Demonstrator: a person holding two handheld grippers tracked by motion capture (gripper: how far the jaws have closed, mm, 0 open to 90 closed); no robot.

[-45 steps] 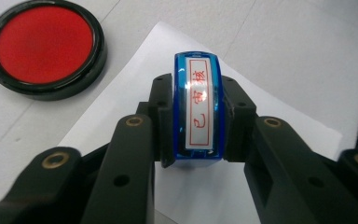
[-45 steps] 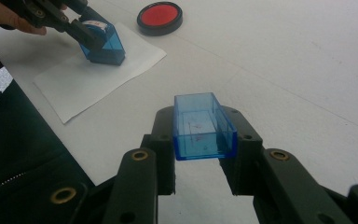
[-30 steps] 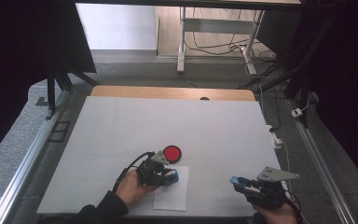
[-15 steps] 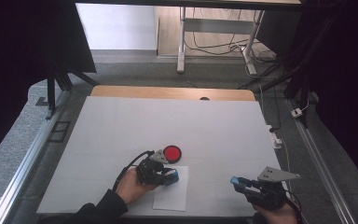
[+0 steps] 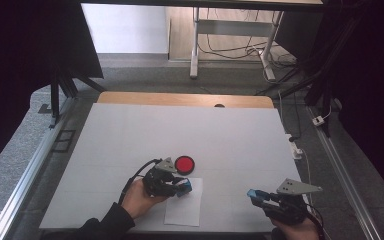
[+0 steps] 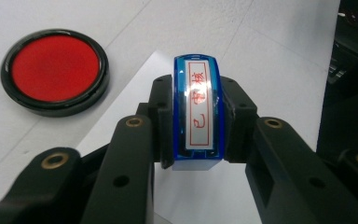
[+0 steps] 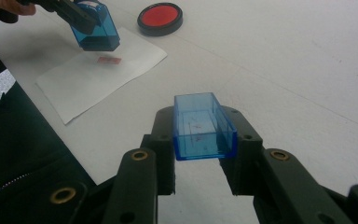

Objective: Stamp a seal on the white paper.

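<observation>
White table (image 5: 130,135), paper sheet (image 5: 184,210), grey floor (image 5: 140,75)

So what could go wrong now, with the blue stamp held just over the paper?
The blue plastic stamp in the left tongs hangs tilted above the white paper sheet; lowered carelessly, it might smudge the fresh red mark. The loose sheet could also slide. The clear blue stamp cap sticks out beyond the right tongs and might slip.
</observation>
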